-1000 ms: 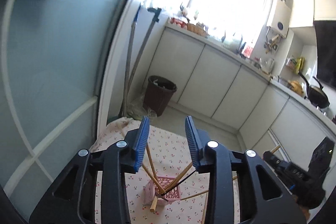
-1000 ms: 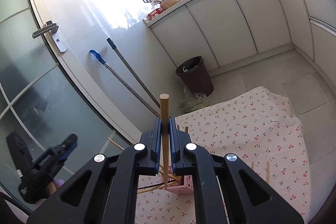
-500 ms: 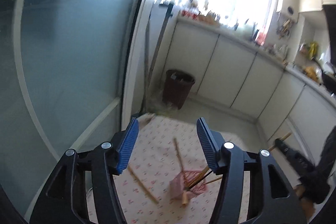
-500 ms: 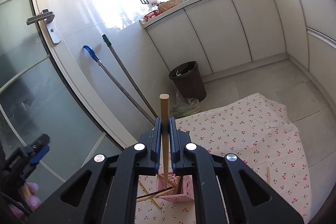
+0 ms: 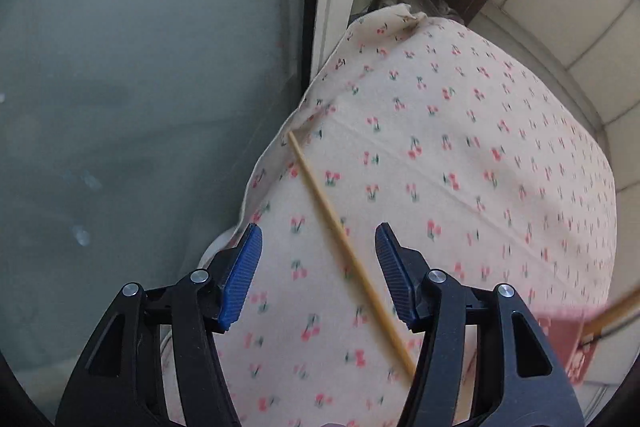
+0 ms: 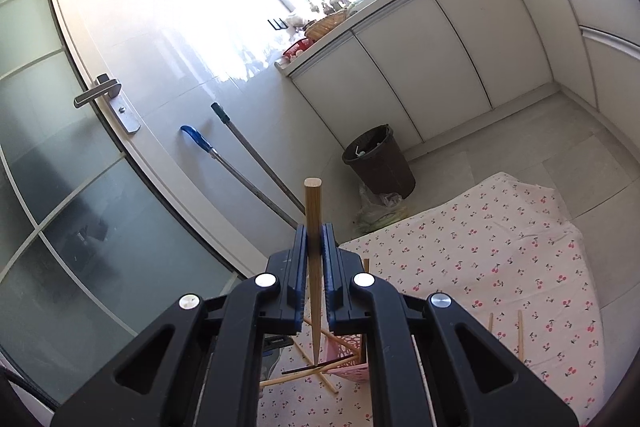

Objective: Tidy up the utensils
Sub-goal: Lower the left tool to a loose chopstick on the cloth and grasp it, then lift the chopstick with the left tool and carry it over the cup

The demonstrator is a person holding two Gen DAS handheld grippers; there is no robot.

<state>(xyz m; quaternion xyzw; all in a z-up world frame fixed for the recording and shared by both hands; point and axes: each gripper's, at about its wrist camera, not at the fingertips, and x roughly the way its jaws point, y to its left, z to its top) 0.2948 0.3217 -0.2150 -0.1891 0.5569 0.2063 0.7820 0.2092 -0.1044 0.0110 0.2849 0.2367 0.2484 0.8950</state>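
Left tongs [image 5: 318,267] open, pointing down over cherry-print cloth [image 5: 460,147]; chopstick [image 5: 344,247] lying diagonally between blue pads [image 5: 240,275], untouched. Pink basket [image 5: 568,343] at right edge.

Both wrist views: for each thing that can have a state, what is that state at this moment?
Left gripper: open, nothing held, pointing down over a chopstick.
Loose chopstick: lying flat on the cherry cloth.
Right gripper: shut on an upright chopstick.
Pink basket: on the cloth, chopsticks sticking out.
Bin: upright, uncovered.
Door handle: level.
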